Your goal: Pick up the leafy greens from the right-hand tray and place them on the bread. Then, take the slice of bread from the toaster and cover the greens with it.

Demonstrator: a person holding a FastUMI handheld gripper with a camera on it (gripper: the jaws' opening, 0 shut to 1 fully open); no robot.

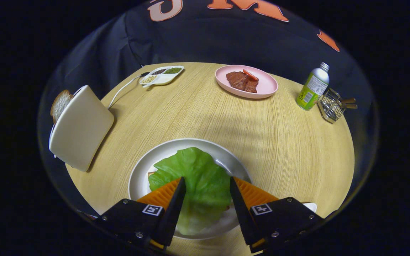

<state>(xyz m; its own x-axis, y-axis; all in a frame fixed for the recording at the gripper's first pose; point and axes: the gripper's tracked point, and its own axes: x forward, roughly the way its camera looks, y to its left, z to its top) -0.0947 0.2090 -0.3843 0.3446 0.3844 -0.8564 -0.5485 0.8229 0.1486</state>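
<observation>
Green, limp and light, the leafy greens (pixel 194 177) lie on the white plate (pixel 137 177) between my gripper (pixel 206 183) fingers, spread apart; at ten o'clock the bread slice (pixel 60 104), crumbly I judge, needs an edge grip above the toaster (pixel 80 128)

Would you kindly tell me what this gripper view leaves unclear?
- Bread under the lettuce leaf: mostly covered; a sliver shows by the plate rim.
- Toaster slice: mostly hidden behind the casing.
- Open tool: whether its fingers touch the leaf is unclear.
- Condiment tray contents: too small.
</observation>
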